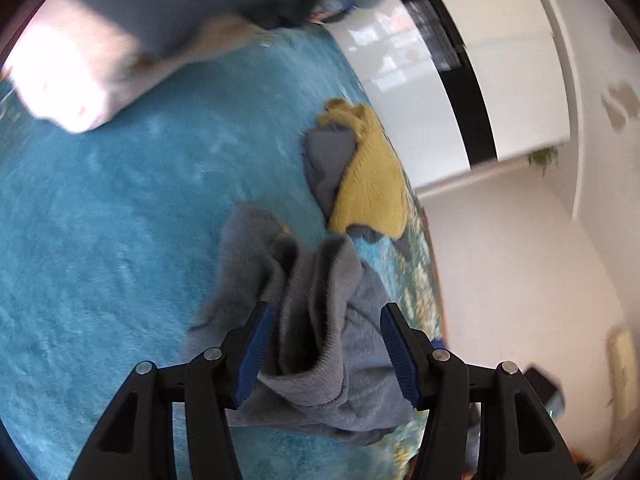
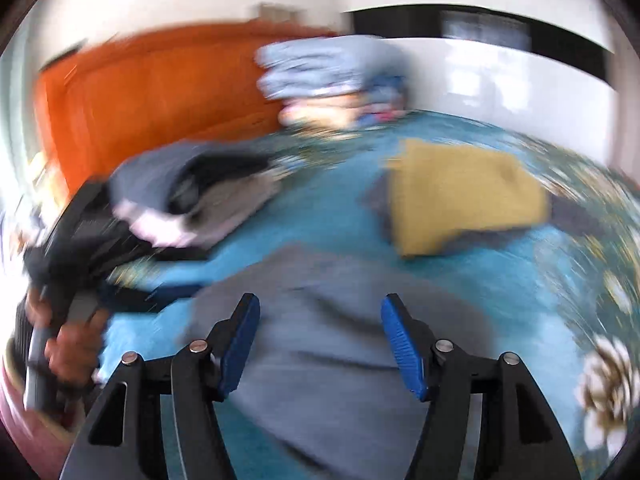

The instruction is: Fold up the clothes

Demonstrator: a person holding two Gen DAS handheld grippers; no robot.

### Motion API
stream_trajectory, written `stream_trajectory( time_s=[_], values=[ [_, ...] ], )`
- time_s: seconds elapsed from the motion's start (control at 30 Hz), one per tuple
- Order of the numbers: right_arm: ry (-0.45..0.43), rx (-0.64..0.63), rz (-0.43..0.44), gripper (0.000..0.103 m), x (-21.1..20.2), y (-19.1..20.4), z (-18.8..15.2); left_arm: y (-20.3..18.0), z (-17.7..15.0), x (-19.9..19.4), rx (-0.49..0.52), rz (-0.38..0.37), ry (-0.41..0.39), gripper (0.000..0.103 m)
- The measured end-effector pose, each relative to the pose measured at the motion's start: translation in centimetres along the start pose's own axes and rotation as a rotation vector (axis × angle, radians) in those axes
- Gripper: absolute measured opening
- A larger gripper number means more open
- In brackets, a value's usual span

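A grey fleece garment lies bunched on the teal bed cover. My left gripper is open, its blue pads on either side of a ridge of the grey cloth, not closed on it. In the blurred right wrist view the grey garment spreads flat under my right gripper, which is open and empty above it. A folded mustard-yellow garment lies on a grey piece beyond; it also shows in the right wrist view.
A pile of dark and pale clothes lies at the left. Folded light-blue clothes sit at the back by an orange headboard. A white-grey pillow lies far left. The bed edge and white wall are at right.
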State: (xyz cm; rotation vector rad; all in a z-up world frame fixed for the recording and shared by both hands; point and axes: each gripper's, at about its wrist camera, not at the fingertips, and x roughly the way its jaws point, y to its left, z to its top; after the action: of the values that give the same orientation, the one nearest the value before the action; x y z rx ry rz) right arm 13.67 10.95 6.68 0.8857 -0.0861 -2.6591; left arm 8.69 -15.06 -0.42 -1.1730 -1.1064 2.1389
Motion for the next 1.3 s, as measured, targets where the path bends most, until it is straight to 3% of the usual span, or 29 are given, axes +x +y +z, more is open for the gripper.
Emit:
stream_trajectory(
  time_s=[0.2,0.27,0.4,0.47,0.5,0.57,0.67,0.77,0.83,0.93,1.1,1.17,1.23,1.3],
  values=[
    [0.012,0.384,0.011,0.065,-1.0,-8.4,-1.4,-3.1,-1.7,2.6,0.175,0.112,0.063,0.06],
    [0.012,0.422,0.042,0.065,-1.1,-9.1,-1.5,-2.8,-1.8,3.7,0.167,0.168,0.09,0.06],
    [0.02,0.411,0.046,0.065,-0.4,-8.9,-1.2,-2.6,-2.1,3.9,0.163,0.157,0.097,0.058],
    [0.029,0.429,0.07,0.065,0.0,-9.0,-1.4,-3.1,-2.3,3.7,0.182,0.114,0.095,0.042],
    [0.034,0.439,0.082,0.065,0.2,-9.1,-1.5,-3.4,-2.5,3.6,0.193,0.095,0.097,0.016],
    [0.043,0.449,0.1,0.065,0.5,-9.1,-1.7,-3.8,-2.5,3.6,0.205,0.076,0.096,0.008],
    [0.038,0.435,0.116,0.065,0.5,-8.7,-1.6,-3.7,-1.6,2.5,0.15,-0.015,0.067,0.007],
    [0.004,0.416,0.161,0.065,-0.3,-8.1,-1.2,-4.1,-0.1,-1.4,0.125,-0.128,-0.039,0.007],
    [-0.02,0.392,0.222,0.065,-0.9,-7.5,-0.9,-4.0,0.2,-2.5,0.143,-0.058,-0.069,0.008],
    [0.026,0.326,0.25,0.065,-0.3,-6.0,-0.9,-1.3,0.3,-1.7,0.1,0.081,-0.035,0.009],
    [0.239,0.195,0.121,0.065,3.4,-3.8,-2.4,-1.2,0.0,-2.4,0.093,0.115,-0.047,0.013],
    [0.264,0.172,0.099,0.065,3.7,-3.7,-2.6,-1.4,-0.1,-2.9,0.097,0.127,-0.058,0.014],
    [0.279,0.16,0.083,0.065,3.7,-3.8,-2.7,-1.6,-0.1,-3.3,0.101,0.138,-0.068,0.024],
    [0.253,0.204,0.098,0.065,2.6,-4.4,-2.3,-1.8,-0.2,-3.7,0.105,0.15,-0.079,0.026]
  ],
)
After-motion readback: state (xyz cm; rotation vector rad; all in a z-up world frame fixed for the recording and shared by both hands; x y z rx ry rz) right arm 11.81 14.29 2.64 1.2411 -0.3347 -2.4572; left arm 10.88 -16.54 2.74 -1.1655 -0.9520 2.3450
